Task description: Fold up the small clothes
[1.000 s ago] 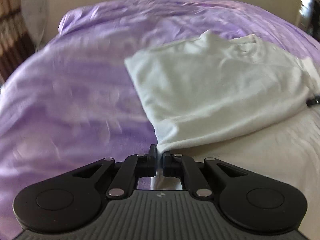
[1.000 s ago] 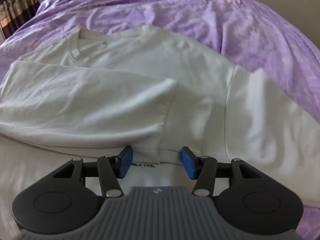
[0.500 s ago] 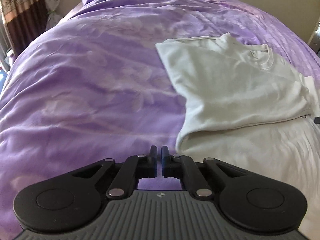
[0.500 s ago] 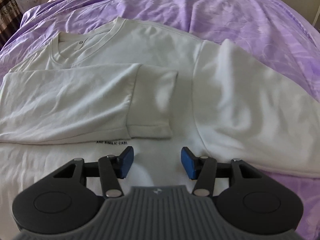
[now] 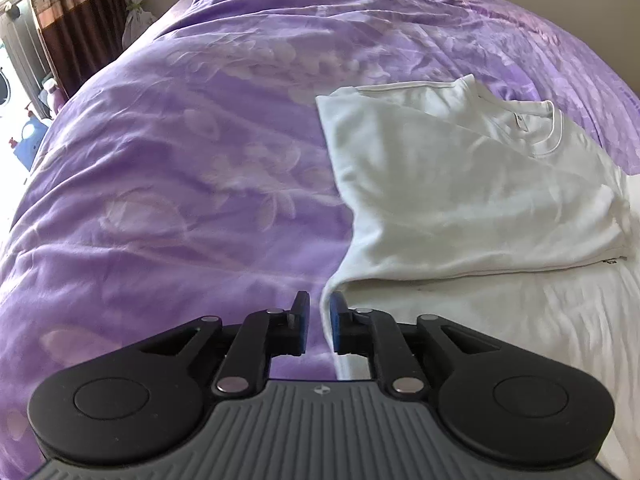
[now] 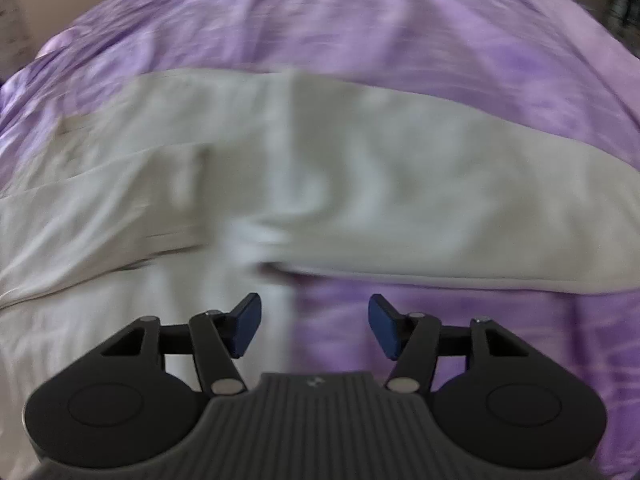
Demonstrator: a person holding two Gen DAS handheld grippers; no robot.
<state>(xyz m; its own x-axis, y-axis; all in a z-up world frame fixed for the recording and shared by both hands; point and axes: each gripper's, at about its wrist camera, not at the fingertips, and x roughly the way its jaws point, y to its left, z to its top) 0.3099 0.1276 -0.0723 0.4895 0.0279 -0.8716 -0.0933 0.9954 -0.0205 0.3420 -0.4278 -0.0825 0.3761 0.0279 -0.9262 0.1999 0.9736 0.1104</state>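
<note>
White long-sleeved top point(image 5: 460, 200) lies flat on a bed under a purple floral bedspread point(image 5: 180, 160). In the left wrist view the garment fills the 1-to-4 o'clock area; the round neckline point(image 5: 554, 128) sits at about 2 o'clock, and one sleeve is folded across the chest, its cuff end at 3 o'clock beside a small dark printed line. The folded side edge runs from 12 o'clock down to the centre.

Left gripper point(image 5: 319, 322): jaws opening, narrow gap only, nothing between the blue pads. The fabric's near corner lies just beyond the tips, apart from them.

Right gripper point(image 6: 315, 326): jaws opening, standing wide, empty. Right wrist view is motion-blurred. The top point(image 6: 360, 200) crosses the frame from 9 to 3 o'clock, with the other sleeve stretching out toward 3 o'clock over purple cloth. The pads are above the garment's edge, clear of it.

Brown patterned curtain point(image 5: 76, 20) at 10 o'clock in the left view.
</note>
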